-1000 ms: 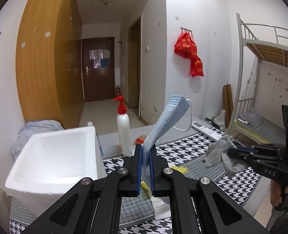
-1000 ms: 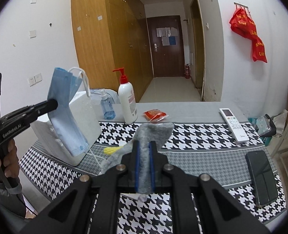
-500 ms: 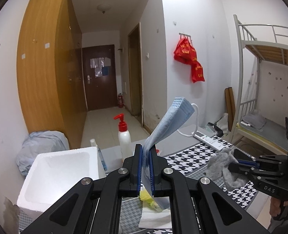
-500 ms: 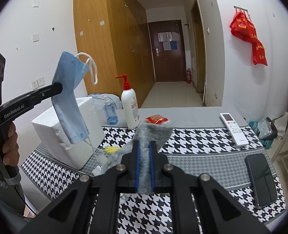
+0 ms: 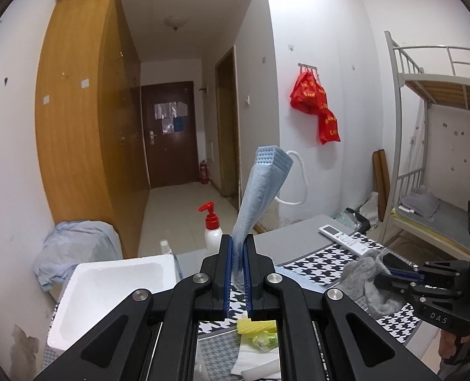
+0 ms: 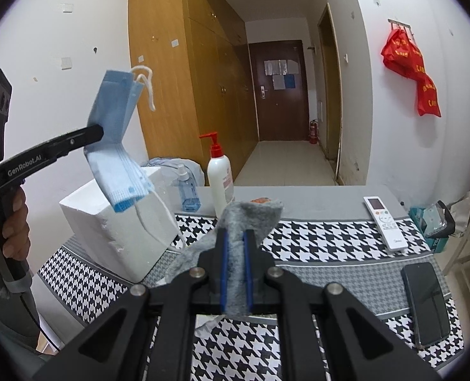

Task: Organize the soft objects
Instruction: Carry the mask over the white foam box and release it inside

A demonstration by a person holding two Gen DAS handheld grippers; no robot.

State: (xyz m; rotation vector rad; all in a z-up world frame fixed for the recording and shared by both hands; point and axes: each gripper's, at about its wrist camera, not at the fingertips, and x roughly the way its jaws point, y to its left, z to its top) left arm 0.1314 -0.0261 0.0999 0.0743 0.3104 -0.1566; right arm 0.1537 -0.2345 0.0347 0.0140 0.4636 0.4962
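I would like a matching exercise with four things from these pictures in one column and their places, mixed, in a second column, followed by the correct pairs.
Things:
1. light blue pleated face mask
2. grey fuzzy cloth
3. white remote control
4. black smartphone

Places:
A. flat on the table near its right front edge
B. pinched in the left gripper, above the white foam box
C. clamped in the right gripper
D. lying behind the phone, toward the wall

Pairs: 1-B, 2-C, 3-D, 4-A
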